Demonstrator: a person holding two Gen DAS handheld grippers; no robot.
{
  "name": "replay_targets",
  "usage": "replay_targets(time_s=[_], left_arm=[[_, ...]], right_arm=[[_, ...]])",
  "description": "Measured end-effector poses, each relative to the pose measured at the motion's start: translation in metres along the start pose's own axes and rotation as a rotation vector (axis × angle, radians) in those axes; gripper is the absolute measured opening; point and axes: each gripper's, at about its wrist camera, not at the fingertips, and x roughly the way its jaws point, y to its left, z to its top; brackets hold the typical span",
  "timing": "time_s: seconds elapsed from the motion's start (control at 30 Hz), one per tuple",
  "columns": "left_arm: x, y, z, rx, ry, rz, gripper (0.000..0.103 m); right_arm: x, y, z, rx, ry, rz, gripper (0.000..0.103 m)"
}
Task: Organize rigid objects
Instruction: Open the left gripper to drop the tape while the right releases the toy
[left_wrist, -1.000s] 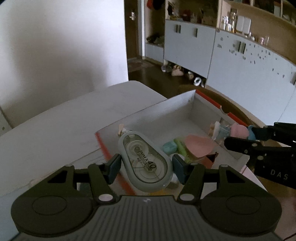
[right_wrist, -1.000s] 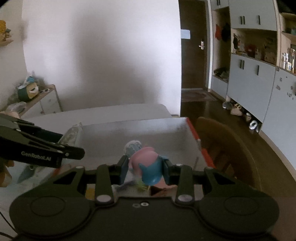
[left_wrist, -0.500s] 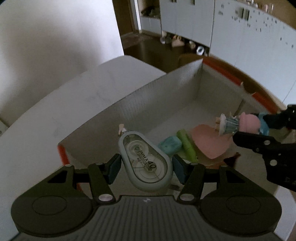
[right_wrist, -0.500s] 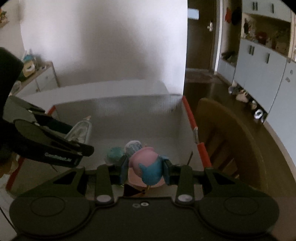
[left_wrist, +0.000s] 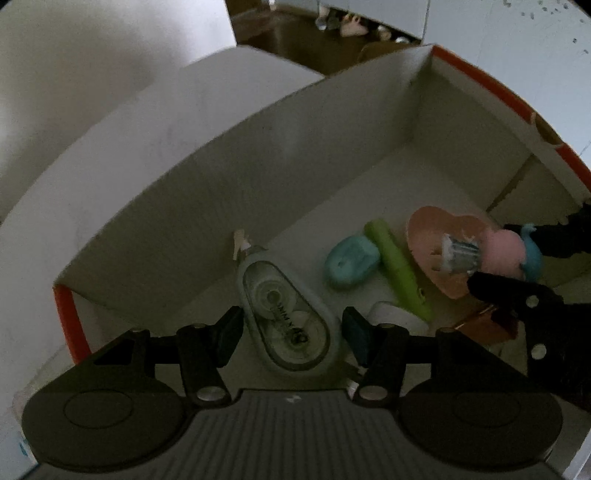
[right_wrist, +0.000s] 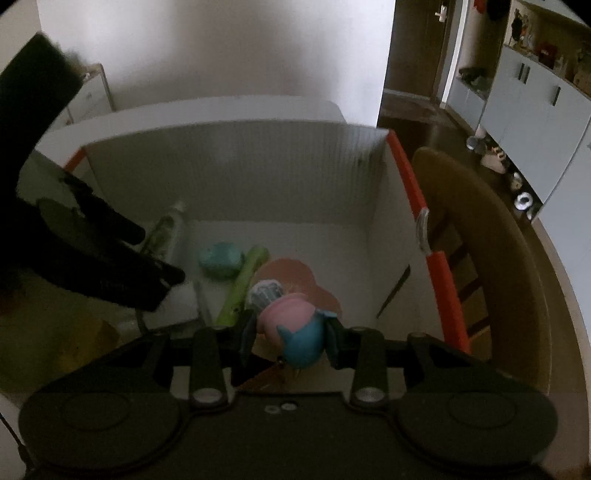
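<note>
White box (left_wrist: 303, 147) with orange rim sits on a white table (left_wrist: 147, 122); both grippers reach into it. Left gripper (left_wrist: 291, 330) carries a clear correction tape (left_wrist: 286, 314) between its pads; its jaws have just been closing, and a thin gap shows at each pad, so contact cannot be confirmed. Right gripper (right_wrist: 290, 334) pinches a pink-and-blue figurine (right_wrist: 291, 328), jaws pressed on its sides, above a pink heart-shaped dish (right_wrist: 295, 277). On the box floor lie a teal case (right_wrist: 221, 259) and, touching it, a green stick (right_wrist: 243, 284). A wooden chair (right_wrist: 491, 236) stands just beside the box.
</note>
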Motion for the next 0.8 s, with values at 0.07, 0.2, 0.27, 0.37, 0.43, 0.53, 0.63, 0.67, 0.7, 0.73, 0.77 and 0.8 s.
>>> replay_targets(time_s=[0.07,0.2,0.27,0.37,0.43,0.53,0.63,0.67,0.7,0.73,0.77,0.8], left_arm=[[0.003,0.0,0.003,-0.005,0.018,0.001,0.055],[0.009,0.001,0.005,-0.015,0.055,-0.007,0.055],[0.012,0.0,0.004,-0.008,0.073,-0.006,0.055],[0.015,-0.003,0.002,0.011,0.093,0.002,0.056],[0.014,-0.005,0.0,0.023,0.093,0.003,0.056],[0.011,-0.005,-0.003,0.022,0.087,0.003,0.056],[0.006,-0.005,-0.006,0.015,0.068,0.01,0.057],[0.003,-0.005,-0.008,0.013,0.063,0.01,0.058],[0.001,-0.005,-0.01,0.013,0.057,0.008,0.06],[-0.002,-0.005,-0.011,0.013,0.047,0.008,0.061],[-0.004,-0.003,-0.011,0.011,0.037,0.008,0.061],[-0.006,-0.002,-0.012,0.005,0.028,0.005,0.061]], right_arm=[[0.001,0.001,-0.001,0.005,0.012,0.002,0.037],[-0.001,0.002,-0.002,0.001,0.021,0.007,0.037],[-0.003,0.005,-0.003,-0.002,0.023,0.007,0.038],[-0.007,0.005,-0.004,0.002,0.022,0.004,0.04],[-0.01,0.005,-0.004,0.004,0.015,0.009,0.043],[-0.015,0.003,-0.004,0.001,0.009,0.017,0.047],[-0.02,-0.001,-0.001,0.003,0.004,0.02,0.049],[-0.02,-0.003,0.0,0.003,0.001,0.019,0.05],[-0.023,-0.002,0.0,0.003,-0.003,0.02,0.051],[-0.025,-0.002,0.0,0.003,-0.007,0.023,0.052],[-0.028,-0.002,0.0,0.004,-0.013,0.025,0.052],[-0.032,-0.002,0.0,0.003,-0.021,0.026,0.053]])
